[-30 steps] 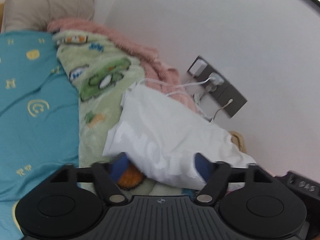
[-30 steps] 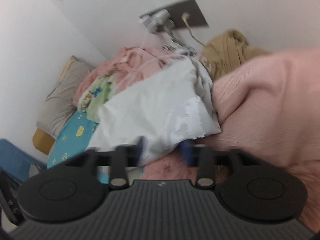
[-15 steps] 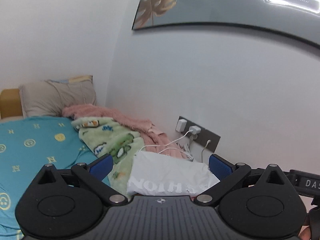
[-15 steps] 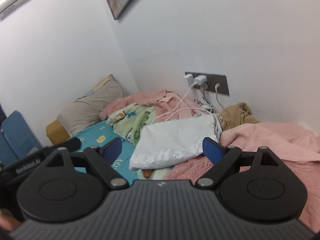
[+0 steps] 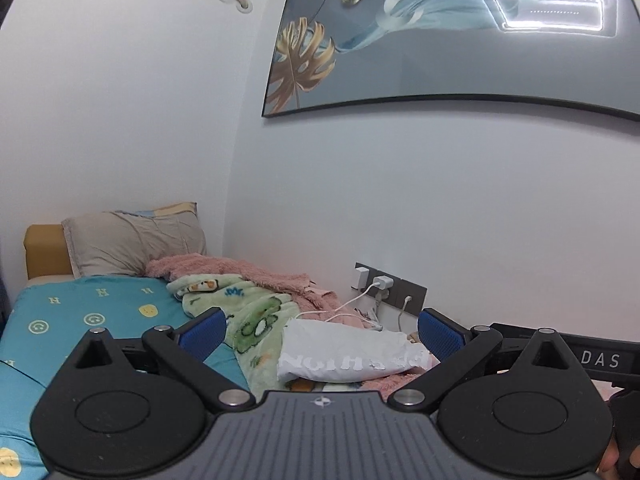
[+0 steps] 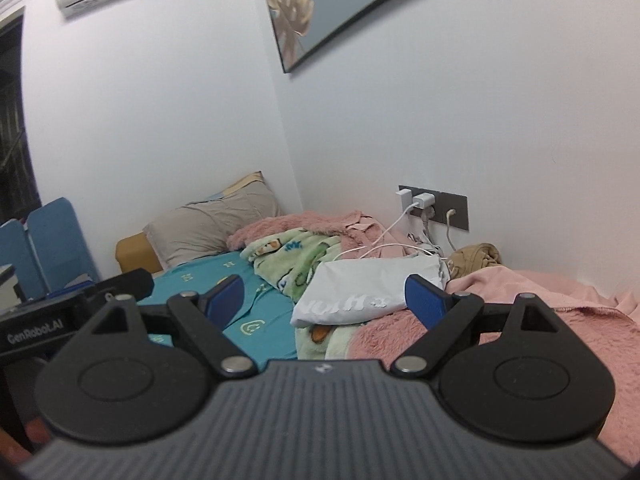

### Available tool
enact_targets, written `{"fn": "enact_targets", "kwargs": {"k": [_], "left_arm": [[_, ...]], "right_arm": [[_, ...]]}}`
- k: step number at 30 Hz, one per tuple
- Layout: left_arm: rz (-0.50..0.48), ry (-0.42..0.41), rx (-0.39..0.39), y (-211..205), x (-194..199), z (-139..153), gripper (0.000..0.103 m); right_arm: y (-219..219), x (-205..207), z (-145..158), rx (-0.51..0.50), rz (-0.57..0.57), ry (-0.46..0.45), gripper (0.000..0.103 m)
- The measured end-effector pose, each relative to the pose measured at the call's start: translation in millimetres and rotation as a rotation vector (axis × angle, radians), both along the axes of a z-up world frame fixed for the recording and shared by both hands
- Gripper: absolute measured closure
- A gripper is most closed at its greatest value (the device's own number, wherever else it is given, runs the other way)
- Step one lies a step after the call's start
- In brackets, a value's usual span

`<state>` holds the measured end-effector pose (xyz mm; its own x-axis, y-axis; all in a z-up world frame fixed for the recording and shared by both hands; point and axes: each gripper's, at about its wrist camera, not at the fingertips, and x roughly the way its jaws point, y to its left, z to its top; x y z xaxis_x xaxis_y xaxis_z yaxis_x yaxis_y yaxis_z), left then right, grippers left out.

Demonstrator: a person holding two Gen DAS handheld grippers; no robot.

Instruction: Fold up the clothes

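Observation:
A folded white garment [image 5: 344,356] with printed lettering lies on the bed, on the green cartoon blanket [image 5: 256,316] next to the wall. It also shows in the right wrist view [image 6: 368,288]. My left gripper [image 5: 320,338] is open and empty, held back from and above the garment. My right gripper [image 6: 326,300] is open and empty too, also well short of the garment. The left gripper's body [image 6: 60,316] shows at the left edge of the right wrist view.
A pink fleece blanket [image 6: 540,320] covers the near right of the bed. A teal sheet [image 5: 92,320], a grey pillow [image 5: 132,240] and a tan garment [image 6: 476,256] lie around. Charger cables [image 6: 384,240] run from a wall socket [image 6: 432,206] over the bedding. A framed picture [image 5: 440,36] hangs above.
Both grippers let go of the white garment, opened wide and pulled back and up from it. The garment now lies folded on the bed.

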<state>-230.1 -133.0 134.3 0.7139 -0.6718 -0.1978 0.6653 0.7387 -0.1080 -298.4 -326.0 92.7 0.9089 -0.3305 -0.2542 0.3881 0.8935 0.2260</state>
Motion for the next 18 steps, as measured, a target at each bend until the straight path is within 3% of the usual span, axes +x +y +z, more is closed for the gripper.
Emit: {"fn": "enact_targets", "kwargs": {"k": [5, 18], "left_arm": [[-0.010, -0.042, 0.011, 20, -18, -5, 0.000], [0.017, 0.001, 0.012, 48, -9, -32, 0.000]], "right_arm": [[24, -4, -11, -0.050, 0.012, -0.014, 0.014], [53, 11, -37, -0.116, 0.022, -0.002, 0.014]]}}
